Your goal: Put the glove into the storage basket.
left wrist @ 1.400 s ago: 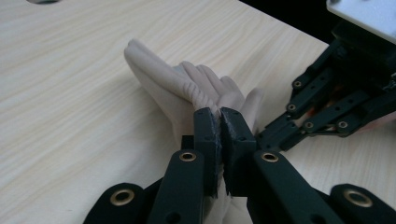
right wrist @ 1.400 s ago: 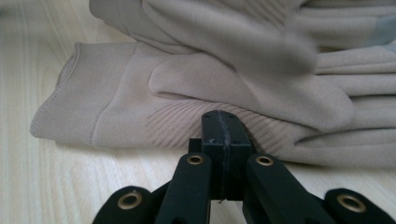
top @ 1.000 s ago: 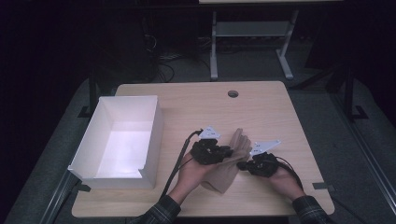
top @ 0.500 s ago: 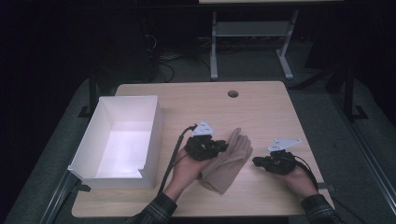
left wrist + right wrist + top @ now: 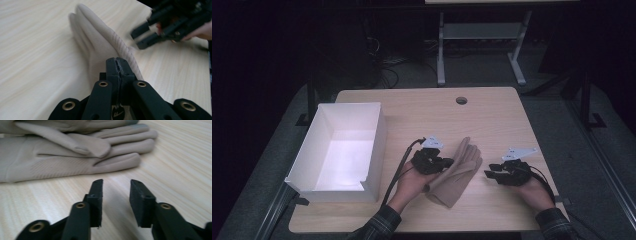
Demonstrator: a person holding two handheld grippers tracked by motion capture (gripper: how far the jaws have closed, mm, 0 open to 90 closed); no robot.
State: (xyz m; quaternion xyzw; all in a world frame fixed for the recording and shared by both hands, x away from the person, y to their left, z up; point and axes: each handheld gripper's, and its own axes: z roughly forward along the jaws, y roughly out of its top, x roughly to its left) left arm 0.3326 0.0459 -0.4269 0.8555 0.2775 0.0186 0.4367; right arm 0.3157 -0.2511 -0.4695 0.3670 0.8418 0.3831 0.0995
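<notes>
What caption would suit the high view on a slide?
Left gripper pinches beige gloves on a wooden table; right gripper open beside them.

From my feed the room's pretty dark, light mostly falling on the pale wood bench [image 5: 492, 115], which has a round cable hole [image 5: 461, 100] near its far edge. Grey floor [image 5: 562, 130] around it. Behind sits a white metal stand [image 5: 477, 37], with tangled cables [image 5: 387, 65] beside it.

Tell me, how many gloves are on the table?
2, I think. The upper glove lies on the lower glove in the right gripper view, in the middle of the table. The left gripper pinches their edge. From above they look like one.
</notes>
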